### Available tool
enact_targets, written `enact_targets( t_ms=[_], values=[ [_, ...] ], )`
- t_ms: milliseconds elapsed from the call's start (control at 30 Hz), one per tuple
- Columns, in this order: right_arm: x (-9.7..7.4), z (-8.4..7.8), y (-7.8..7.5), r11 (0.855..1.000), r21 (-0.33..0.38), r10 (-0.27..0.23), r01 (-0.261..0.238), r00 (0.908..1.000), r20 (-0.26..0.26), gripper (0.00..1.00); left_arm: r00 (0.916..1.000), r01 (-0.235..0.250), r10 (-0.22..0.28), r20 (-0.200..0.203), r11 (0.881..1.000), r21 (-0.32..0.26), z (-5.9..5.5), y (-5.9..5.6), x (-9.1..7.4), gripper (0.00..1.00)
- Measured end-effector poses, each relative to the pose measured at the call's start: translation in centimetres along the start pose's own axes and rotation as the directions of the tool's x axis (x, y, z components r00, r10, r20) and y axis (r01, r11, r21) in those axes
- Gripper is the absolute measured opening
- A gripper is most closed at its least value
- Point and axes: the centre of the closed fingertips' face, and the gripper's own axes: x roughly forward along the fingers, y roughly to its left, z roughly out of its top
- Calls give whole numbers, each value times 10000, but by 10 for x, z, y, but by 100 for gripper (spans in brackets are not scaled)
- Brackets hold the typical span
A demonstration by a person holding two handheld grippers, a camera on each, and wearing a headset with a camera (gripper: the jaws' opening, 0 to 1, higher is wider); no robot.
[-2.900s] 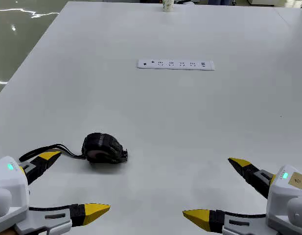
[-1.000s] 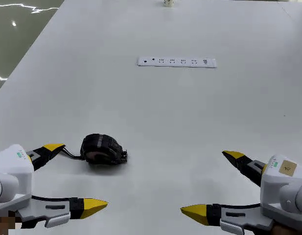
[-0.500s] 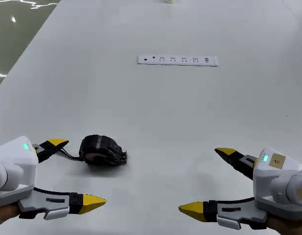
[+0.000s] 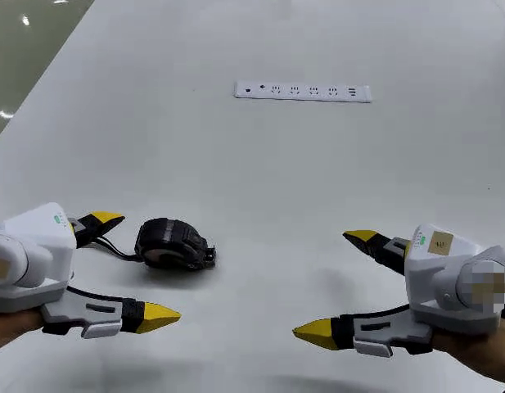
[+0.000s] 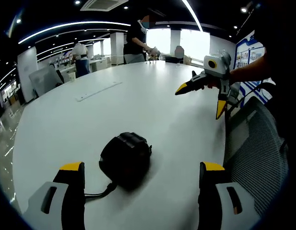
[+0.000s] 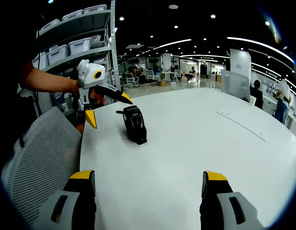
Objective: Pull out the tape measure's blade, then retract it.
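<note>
Nothing's done yet. The tape measure (image 4: 174, 244) sits on the table (image 4: 260, 164) untouched, no blade out. The left gripper (image 4: 136, 265) is just beside it, jaws spread wide. The right gripper (image 4: 334, 283) is well off to the tape's right, jaws spread too. Pull and retract are both still to do.

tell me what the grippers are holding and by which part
Nothing is held. The left gripper and the right gripper are both open, and the tape measure lies ungripped on the table, ahead of the left one's jaws.

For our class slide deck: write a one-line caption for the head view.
Open left gripper beside black tape measure on white table; right gripper open, power strip beyond.
</note>
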Motion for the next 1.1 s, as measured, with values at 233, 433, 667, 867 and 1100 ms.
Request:
enact_targets(
  t_ms=[233,433,667,867,1100],
  values=[
    [11,5,-2,9979,-388,516,-518,9987,-55,88,9989,417,-409,-210,9984,384,2,4,5,91],
    [21,6,-6,9936,-725,846,-864,9961,-265,83,9963,778,-750,-414,9945,704,3,6,11,83],
    [31,12,-6,9846,-1188,1252,-1285,9915,-346,76,9934,1037,-987,-590,9905,901,5,9,17,76],
    [42,17,-4,9721,-1656,1611,-1664,9859,-449,70,9892,1240,-1143,-919,9864,1079,1,15,19,74],
    [53,19,-2,9535,-2193,1969,-2069,9782,-665,62,9808,1623,-1447,-1307,9773,1360,-3,17,21,64]
  ],
)
